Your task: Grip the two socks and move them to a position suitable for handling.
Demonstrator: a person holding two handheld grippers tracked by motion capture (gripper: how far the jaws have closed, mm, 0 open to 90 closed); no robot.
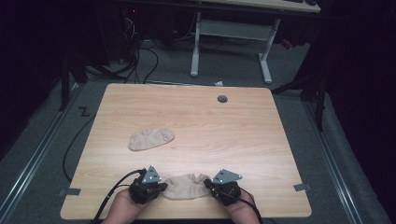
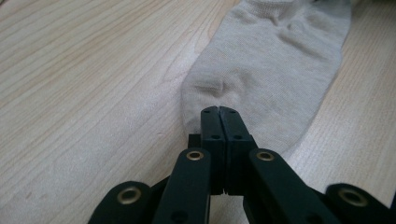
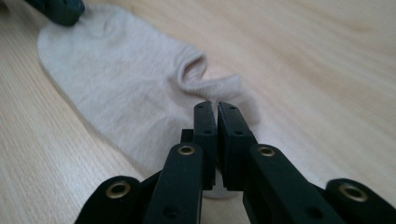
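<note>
A beige sock (image 1: 189, 185) lies near the front edge of the wooden table (image 1: 233, 130), with a gripper at each end. My left gripper (image 1: 161, 186) (image 2: 219, 109) has its jaws pressed together on the toe end of this sock (image 2: 280, 60), where the fabric puckers just past the tips. My right gripper (image 1: 208, 185) (image 3: 215, 106) is closed to a thin slit on the cuff end of the sock (image 3: 121, 88), where a fold runs up to the tips. The left gripper (image 3: 56, 9) also shows at the far end. A second beige sock (image 1: 151, 139) lies flat farther back on the left.
A grey grommet hole (image 1: 222, 99) sits near the table's far edge. Tape tabs (image 1: 69, 192) (image 1: 302, 187) mark the front corners. Beyond the table stand a white desk frame (image 1: 229, 32) and floor cables (image 1: 140, 60). The person's hands (image 1: 123, 205) come in at the bottom.
</note>
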